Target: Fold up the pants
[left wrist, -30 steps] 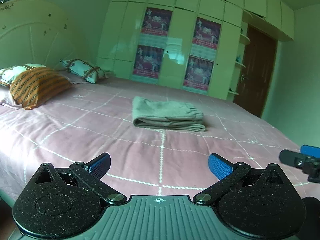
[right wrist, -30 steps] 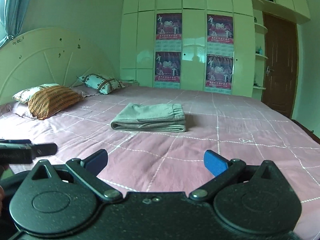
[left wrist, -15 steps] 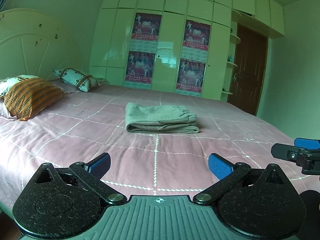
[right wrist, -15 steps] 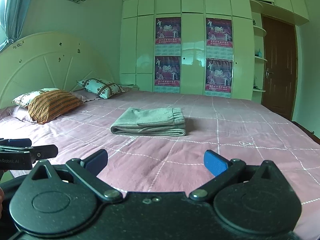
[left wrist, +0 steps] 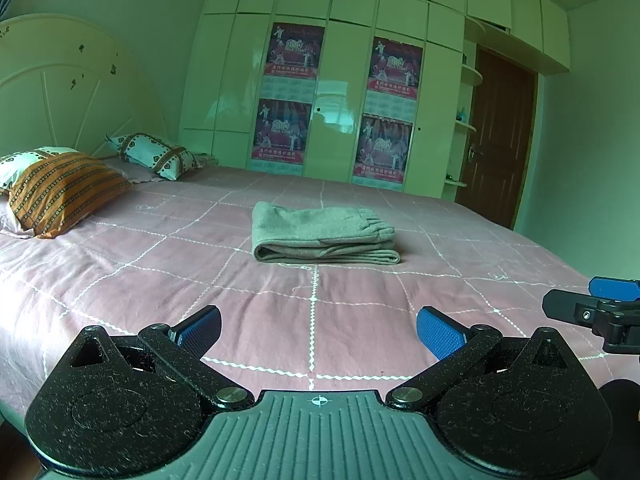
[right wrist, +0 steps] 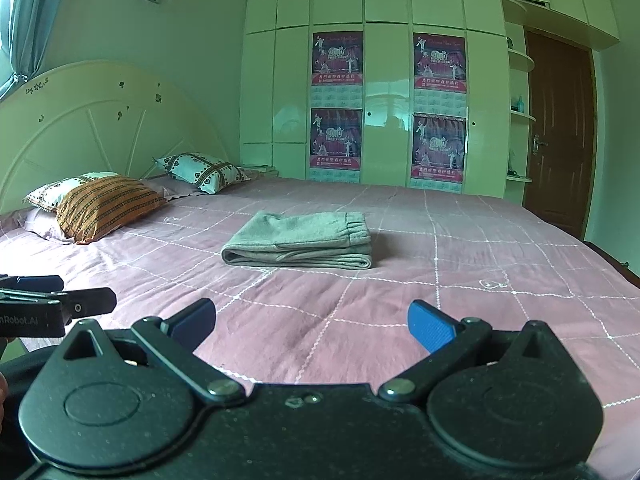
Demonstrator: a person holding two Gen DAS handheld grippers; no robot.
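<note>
Both gripper jaws spread, empty. Grey folded knit pants (left wrist: 324,236) on pink bed (left wrist: 160,280) judged soft, light; folded edge recommended for pinching.

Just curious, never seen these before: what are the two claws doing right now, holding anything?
Left gripper: open, holding nothing, well short of the folded pants.
Right gripper: open, holding nothing.

The frame edge is cutting off the right gripper (left wrist: 600,312) in the left wrist view — only its fingertips are showing. The left gripper (right wrist: 56,304) is likewise getting clipped at the other view's edge. Print on the posters (right wrist: 439,62) is staying too small to read.
</note>
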